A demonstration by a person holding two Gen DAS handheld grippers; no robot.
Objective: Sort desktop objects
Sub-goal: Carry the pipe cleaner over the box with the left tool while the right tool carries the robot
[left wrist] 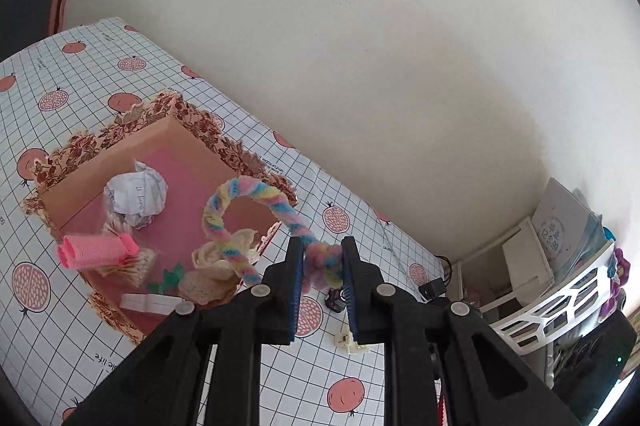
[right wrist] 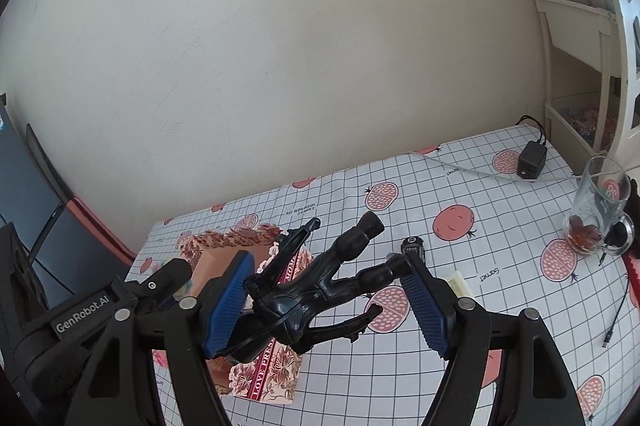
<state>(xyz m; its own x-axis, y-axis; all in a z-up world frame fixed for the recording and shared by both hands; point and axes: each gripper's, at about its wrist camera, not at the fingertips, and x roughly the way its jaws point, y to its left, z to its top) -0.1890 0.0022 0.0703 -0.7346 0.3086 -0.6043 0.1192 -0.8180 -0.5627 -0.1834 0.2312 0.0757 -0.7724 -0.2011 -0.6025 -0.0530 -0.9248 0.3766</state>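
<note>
The left gripper [left wrist: 322,268] pinches a rainbow fuzzy wire loop [left wrist: 256,222], with the open box [left wrist: 192,142] just ahead of it. The right gripper [right wrist: 324,290] clamps a black toy figure [right wrist: 320,290] across its wide jaws.

The right claw [right wrist: 320,300] grips a black toy figure [right wrist: 320,290] between its blue pads, limbs splaying toward the far side. Below and to the left sits a floral-patterned box [right wrist: 272,374] on the checked, fruit-printed tabletop [right wrist: 460,254]. At the left edge the left claw [right wrist: 160,282] reaches over the box. Far right stand a glass mug [right wrist: 596,210] and a black power adapter [right wrist: 530,160].
</note>
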